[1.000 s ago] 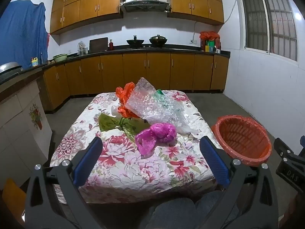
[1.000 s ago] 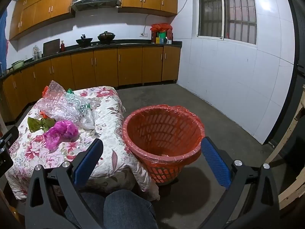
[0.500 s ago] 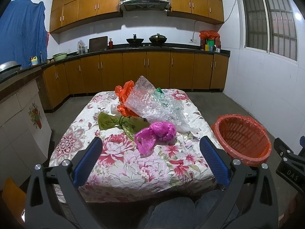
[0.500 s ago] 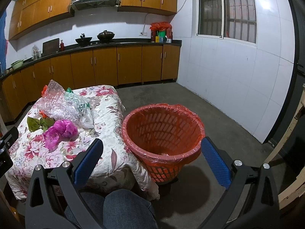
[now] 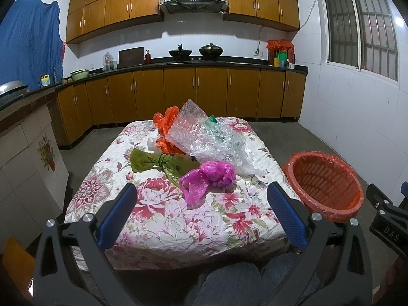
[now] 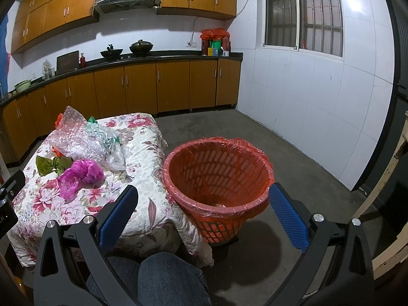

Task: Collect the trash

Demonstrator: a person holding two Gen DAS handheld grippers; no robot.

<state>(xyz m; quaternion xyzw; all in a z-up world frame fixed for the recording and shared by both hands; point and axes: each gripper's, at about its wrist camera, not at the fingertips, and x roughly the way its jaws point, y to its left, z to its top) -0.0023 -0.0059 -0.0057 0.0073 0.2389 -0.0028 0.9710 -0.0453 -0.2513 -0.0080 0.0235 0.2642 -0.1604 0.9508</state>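
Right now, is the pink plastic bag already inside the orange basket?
No, the pink plastic bag lies on the flowered tablecloth, apart from the orange basket.

Bags (image 5: pixel 207 174) piled mid-table (image 5: pixel 178 224); basket (image 5: pixel 323 183) on floor right of table

Each handheld tool, the left gripper (image 5: pixel 201 209) and the right gripper (image 6: pixel 204 209), has a black frame of angular arms with triangular cut-outs, silver round-headed screws at the joints, and two blue ribbed pads (image 5: pixel 285 216) as jaws. White letters "DAS" mark a black block. The person wears blue jeans (image 6: pixel 163 280).
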